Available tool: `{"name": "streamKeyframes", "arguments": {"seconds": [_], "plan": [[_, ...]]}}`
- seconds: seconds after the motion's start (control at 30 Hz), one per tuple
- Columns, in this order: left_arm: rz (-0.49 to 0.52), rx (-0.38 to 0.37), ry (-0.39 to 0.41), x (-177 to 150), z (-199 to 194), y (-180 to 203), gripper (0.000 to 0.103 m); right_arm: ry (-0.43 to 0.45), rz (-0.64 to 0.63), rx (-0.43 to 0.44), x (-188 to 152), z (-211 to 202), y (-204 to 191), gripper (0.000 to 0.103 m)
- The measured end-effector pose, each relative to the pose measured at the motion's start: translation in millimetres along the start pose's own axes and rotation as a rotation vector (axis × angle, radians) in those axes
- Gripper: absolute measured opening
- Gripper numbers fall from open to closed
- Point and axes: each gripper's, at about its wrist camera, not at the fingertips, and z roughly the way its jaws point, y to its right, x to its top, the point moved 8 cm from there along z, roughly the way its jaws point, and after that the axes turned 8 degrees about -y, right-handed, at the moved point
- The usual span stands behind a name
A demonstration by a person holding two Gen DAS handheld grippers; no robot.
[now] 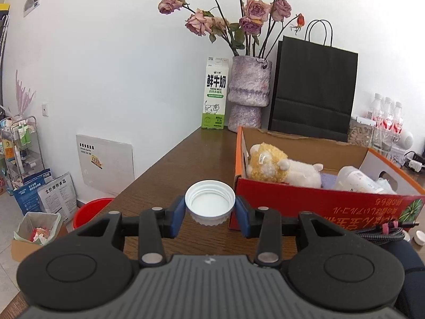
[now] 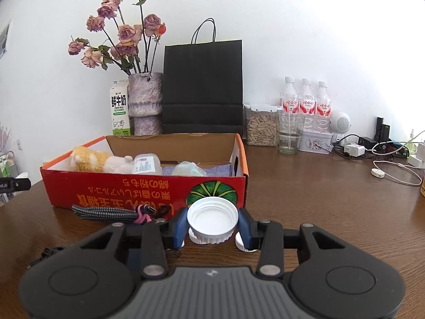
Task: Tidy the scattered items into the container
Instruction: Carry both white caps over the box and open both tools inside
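- Box (image 2: 148, 188) on table (image 2: 305, 199); plush toy (image 2: 90, 162) inside, left end.
- Milk carton (image 2: 119, 107), vase (image 2: 144, 103), paper bag (image 2: 202, 87) behind box.
- Braided cable (image 2: 106, 212) lies before box.
- Bottles (image 2: 305, 98) right of bag.

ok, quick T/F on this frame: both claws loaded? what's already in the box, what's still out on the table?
1. The left claw is shut on a white lid. True.
2. The right claw is open with nothing in it. False: it grips a second white lid, open side up.
3. A plush toy already lies in the red cardboard box. True.
4. The braided cable is inside the box. False: it lies on the table against the box's front wall.
5. The milk carton lies on its side. False: it stands upright beside the vase.
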Motion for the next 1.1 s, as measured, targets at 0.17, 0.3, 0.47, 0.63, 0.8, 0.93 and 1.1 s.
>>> {"name": "streamKeyframes", "arguments": {"seconds": [0.17, 0.3, 0.47, 0.63, 0.8, 0.93, 1.1], "plan": [[0.011, -0.050, 0.066, 27, -18, 20, 0.041, 0.082, 0.009, 0.020, 34, -9, -6, 0.039], [0.029, -0.091, 0.129, 53, -23, 47, 0.041, 0.150, 0.003, 0.031, 70, -8, -14, 0.039], [0.047, -0.118, 0.178, 81, -9, 88, 0.041, 0.185, 0.018, 0.044, 106, 18, -24, 0.039], [0.036, -0.090, 0.159, 91, 29, 111, 0.041, 0.157, 0.049, 0.051, 114, 60, -24, 0.039], [0.069, -0.066, 0.075, 75, 59, 107, 0.041, 0.081, 0.049, 0.036, 96, 85, -18, 0.039], [0.062, -0.059, 0.062, 70, 61, 102, 0.041, 0.053, 0.025, 0.009, 88, 90, -22, 0.039], [0.108, -0.041, 0.066, 62, 61, 109, 0.041, 0.039, 0.014, 0.001, 82, 91, -24, 0.039]]}}
